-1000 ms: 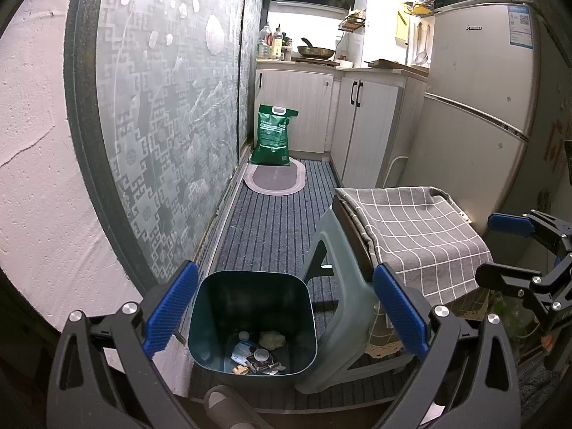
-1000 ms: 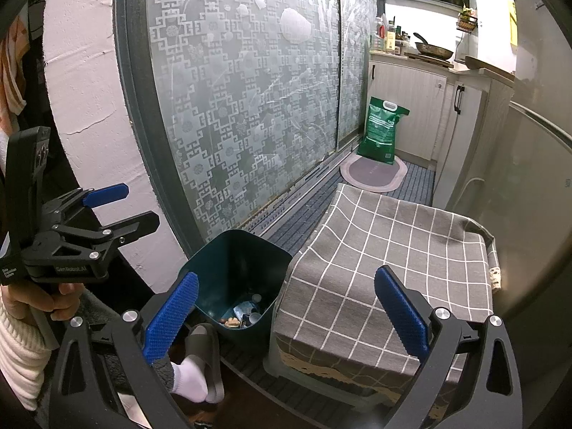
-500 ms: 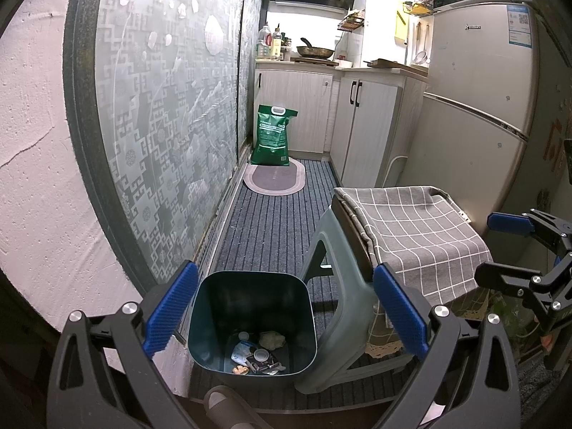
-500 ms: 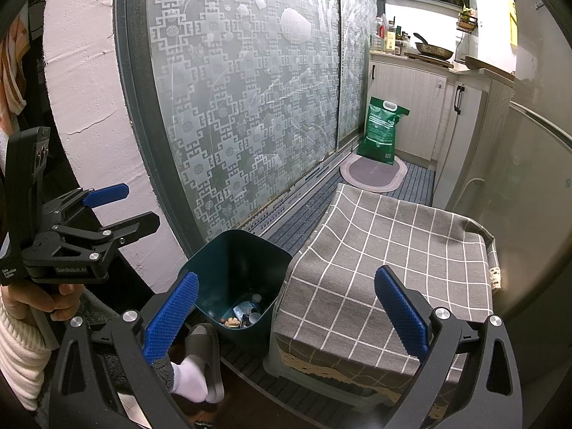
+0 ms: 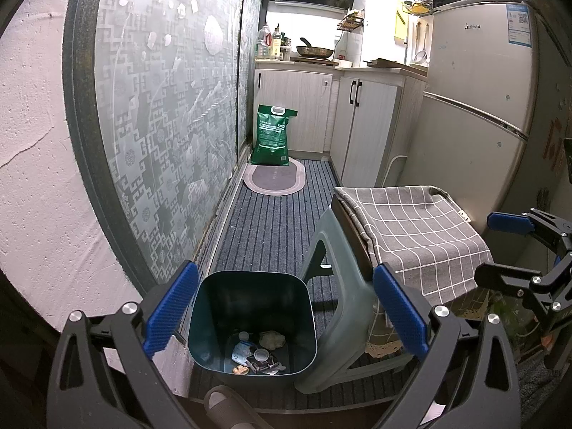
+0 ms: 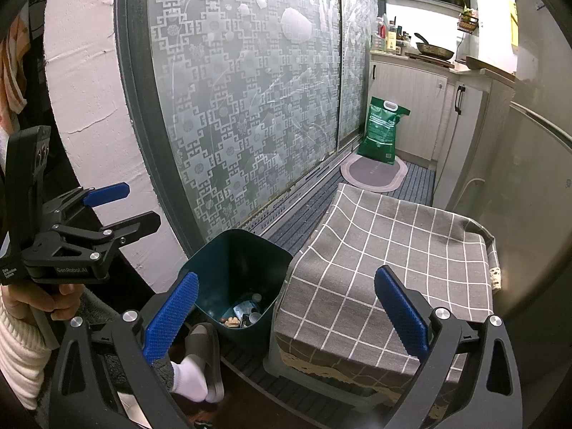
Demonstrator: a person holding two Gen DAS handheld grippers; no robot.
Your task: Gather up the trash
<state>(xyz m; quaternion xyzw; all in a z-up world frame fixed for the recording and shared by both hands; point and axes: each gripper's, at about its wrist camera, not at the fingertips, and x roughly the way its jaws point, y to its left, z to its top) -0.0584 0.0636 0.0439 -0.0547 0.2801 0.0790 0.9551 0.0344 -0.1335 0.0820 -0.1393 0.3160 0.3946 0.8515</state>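
Both grippers were spread wide, holding nothing; left gripper [image 5: 286, 307] hovered over the teal bin [image 5: 253, 280] beside the cloth-covered stool [image 6: 386, 261]; trash [image 5: 257, 352] sat at the bin's bottom; right gripper [image 6: 286, 307] nearby.

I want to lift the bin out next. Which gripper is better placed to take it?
Probably the left gripper: it is open and aimed straight down into the bin, whose rim sits between its fingers. The right gripper, also open, looks mostly at the checked cloth, with the bin off to its left.
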